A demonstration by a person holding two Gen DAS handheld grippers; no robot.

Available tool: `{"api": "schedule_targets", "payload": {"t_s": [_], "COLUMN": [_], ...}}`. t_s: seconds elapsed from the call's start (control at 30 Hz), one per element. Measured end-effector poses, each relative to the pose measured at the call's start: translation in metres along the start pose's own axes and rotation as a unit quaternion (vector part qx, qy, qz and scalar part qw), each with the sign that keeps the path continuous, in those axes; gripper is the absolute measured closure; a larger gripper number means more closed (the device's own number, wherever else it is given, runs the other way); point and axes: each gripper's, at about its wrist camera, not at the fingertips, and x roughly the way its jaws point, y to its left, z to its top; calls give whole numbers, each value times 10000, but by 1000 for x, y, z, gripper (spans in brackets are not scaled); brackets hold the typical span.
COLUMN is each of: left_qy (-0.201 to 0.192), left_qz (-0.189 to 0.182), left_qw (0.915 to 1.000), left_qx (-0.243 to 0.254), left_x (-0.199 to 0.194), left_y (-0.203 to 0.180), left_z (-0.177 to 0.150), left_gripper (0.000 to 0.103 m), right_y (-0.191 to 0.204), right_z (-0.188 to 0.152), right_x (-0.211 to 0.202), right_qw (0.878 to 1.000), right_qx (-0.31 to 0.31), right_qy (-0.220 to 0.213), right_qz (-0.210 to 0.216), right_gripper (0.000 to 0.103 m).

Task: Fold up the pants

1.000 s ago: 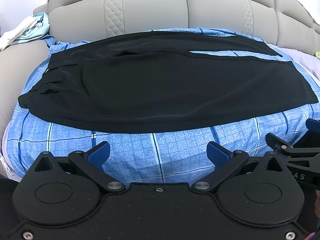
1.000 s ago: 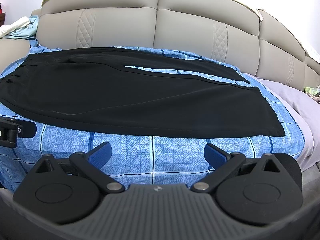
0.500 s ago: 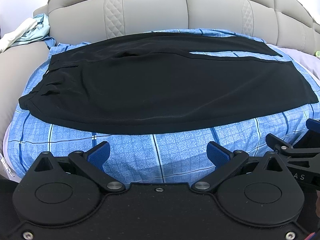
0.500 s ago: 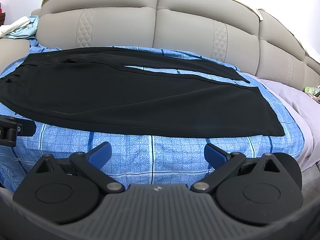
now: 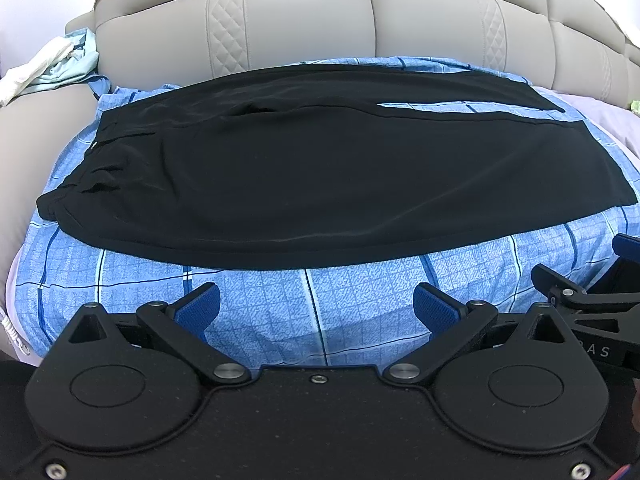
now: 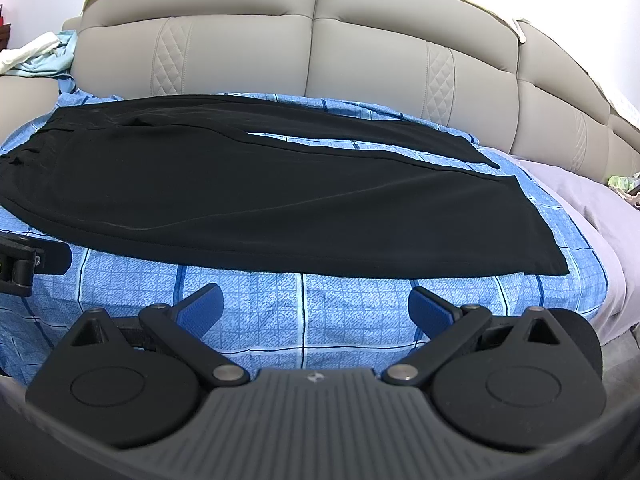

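Observation:
Black pants (image 5: pixel 312 168) (image 6: pixel 224 200) lie flat across a blue checked sheet (image 5: pixel 360 304) (image 6: pixel 352 304), waistband at the left, both legs stretching right with a thin strip of sheet between them. My left gripper (image 5: pixel 316 306) hovers open over the sheet just short of the pants' near edge, nothing between its blue pads. My right gripper (image 6: pixel 316 304) is likewise open and empty, below the near leg's edge. The right gripper's body (image 5: pixel 592 312) shows at the right edge of the left wrist view; the left gripper's (image 6: pixel 24 264) at the left edge of the right wrist view.
A padded grey headboard (image 5: pixel 360 28) (image 6: pixel 320 48) rises behind the sheet. Crumpled white and light-blue cloth (image 5: pixel 52 68) (image 6: pixel 40 56) lies at the far left. A lilac sheet (image 6: pixel 592 216) covers the bed to the right of the blue one.
The left wrist view has crept very slightly; the pants lie as before. Both grippers stay open and empty.

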Motion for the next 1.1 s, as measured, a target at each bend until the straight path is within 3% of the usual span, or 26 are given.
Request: {"api": "schedule_targets", "payload": {"t_s": [0.93, 1.1], "left_qy": [-66, 59], "left_qz": [64, -163], "left_qw": [9999, 9998], "left_qx": [92, 116], "left_x": [7, 30], "left_y": [3, 12], "left_z": [3, 10], "left_gripper": [0, 0], "right_y": [0, 0], "right_z": [1, 6], "right_x": [5, 15], "right_qw": [9999, 10000], "right_qx": [-61, -72], "right_qy": [59, 39], "right_qz": [-63, -36], "right_gripper": [0, 0]}}
